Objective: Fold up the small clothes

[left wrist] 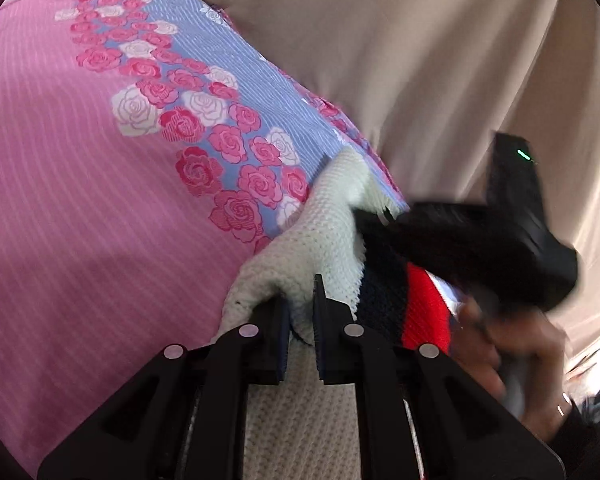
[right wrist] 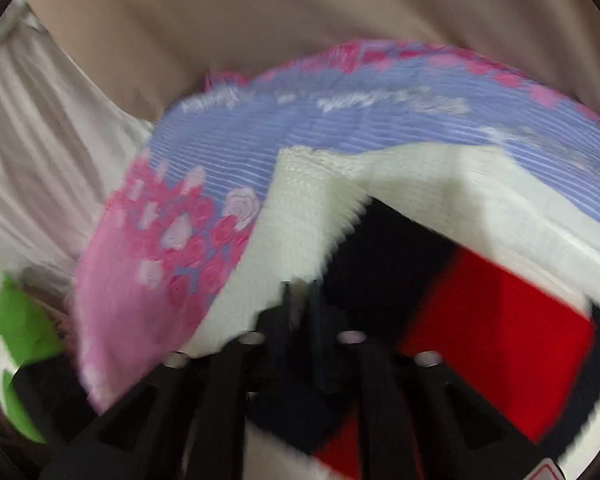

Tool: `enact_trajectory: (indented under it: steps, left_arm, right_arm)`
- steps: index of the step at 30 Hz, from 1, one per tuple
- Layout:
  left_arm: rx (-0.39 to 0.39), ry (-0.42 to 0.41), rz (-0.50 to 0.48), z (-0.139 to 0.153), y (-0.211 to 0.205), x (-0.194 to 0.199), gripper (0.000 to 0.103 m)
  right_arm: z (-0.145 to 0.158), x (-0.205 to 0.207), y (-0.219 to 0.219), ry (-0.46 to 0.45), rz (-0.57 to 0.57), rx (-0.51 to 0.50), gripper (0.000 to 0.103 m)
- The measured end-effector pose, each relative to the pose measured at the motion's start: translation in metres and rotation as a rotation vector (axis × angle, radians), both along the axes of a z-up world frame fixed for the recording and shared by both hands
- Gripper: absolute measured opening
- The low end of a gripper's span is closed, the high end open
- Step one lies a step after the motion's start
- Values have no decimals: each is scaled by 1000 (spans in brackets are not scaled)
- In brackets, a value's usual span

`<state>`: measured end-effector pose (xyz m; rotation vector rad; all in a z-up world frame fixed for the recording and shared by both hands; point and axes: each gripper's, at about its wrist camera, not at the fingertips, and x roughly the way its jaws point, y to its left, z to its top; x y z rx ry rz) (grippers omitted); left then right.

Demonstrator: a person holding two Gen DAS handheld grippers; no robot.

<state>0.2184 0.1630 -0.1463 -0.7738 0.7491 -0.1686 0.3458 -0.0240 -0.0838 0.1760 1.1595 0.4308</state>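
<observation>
A small knitted sweater, cream with navy and red stripes, lies on a pink and lilac rose-print bedsheet (left wrist: 80,168). In the left wrist view my left gripper (left wrist: 302,312) is shut on a cream fold of the sweater (left wrist: 320,232). My right gripper (left wrist: 384,220) shows to the right of it, black and blurred, its tips at the sweater's cream and navy edge. In the right wrist view my right gripper (right wrist: 302,300) is shut on the sweater's edge (right wrist: 300,232), with the navy and red bands (right wrist: 500,304) to the right. That view is motion-blurred.
Beige fabric (left wrist: 400,40) hangs behind the bed. The sheet (right wrist: 340,120) ends at an edge near it. A green object (right wrist: 12,332) sits at the lower left of the right wrist view. A person's hand (left wrist: 512,344) holds the right gripper.
</observation>
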Motion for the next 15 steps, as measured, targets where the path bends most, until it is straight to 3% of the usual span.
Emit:
enact_trajectory:
  steps: [8, 15]
  left_arm:
    - [-52, -20, 6, -3, 5, -2, 10]
    - [23, 7, -26, 5, -3, 3, 10]
  right_arm:
    - [-10, 42, 29, -53, -69, -1, 0]
    - [-13, 44, 30, -89, -125, 10, 0]
